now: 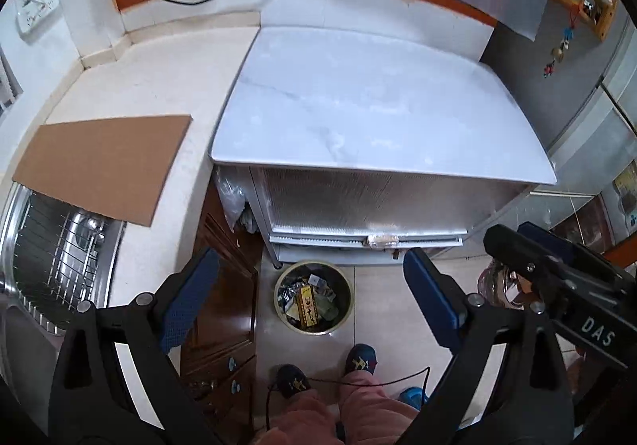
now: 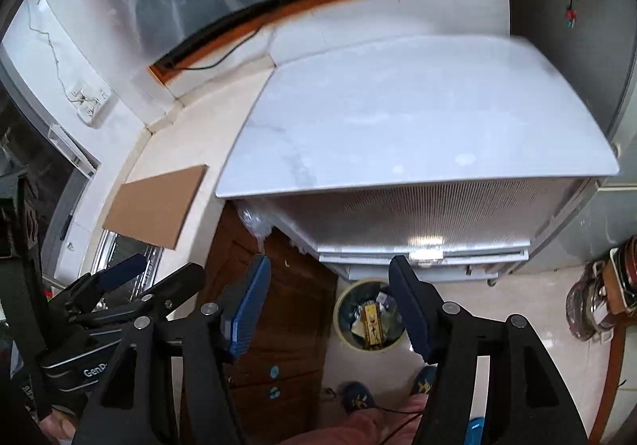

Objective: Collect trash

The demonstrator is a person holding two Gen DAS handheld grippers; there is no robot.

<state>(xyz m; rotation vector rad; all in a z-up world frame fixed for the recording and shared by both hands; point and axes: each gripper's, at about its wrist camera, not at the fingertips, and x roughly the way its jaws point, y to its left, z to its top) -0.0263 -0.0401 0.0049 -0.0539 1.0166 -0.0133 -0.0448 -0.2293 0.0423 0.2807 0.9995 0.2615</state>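
A round yellow-rimmed trash bin (image 1: 313, 296) stands on the floor below the marble-topped cabinet (image 1: 378, 114); it holds wrappers and a yellow box. It also shows in the right wrist view (image 2: 368, 315). My left gripper (image 1: 310, 285) is open and empty, held high above the bin. My right gripper (image 2: 330, 305) is open and empty too, beside the left one. The right gripper shows at the right edge of the left wrist view (image 1: 557, 273); the left gripper shows at lower left in the right wrist view (image 2: 131, 277).
A brown cardboard sheet (image 1: 103, 166) lies on the cream counter, overhanging a steel sink (image 1: 59, 249) with a wire rack. A wooden cabinet (image 1: 227, 305) stands under the counter. The person's feet in blue slippers (image 1: 358, 359) are beside the bin. A fridge (image 1: 589, 114) stands at right.
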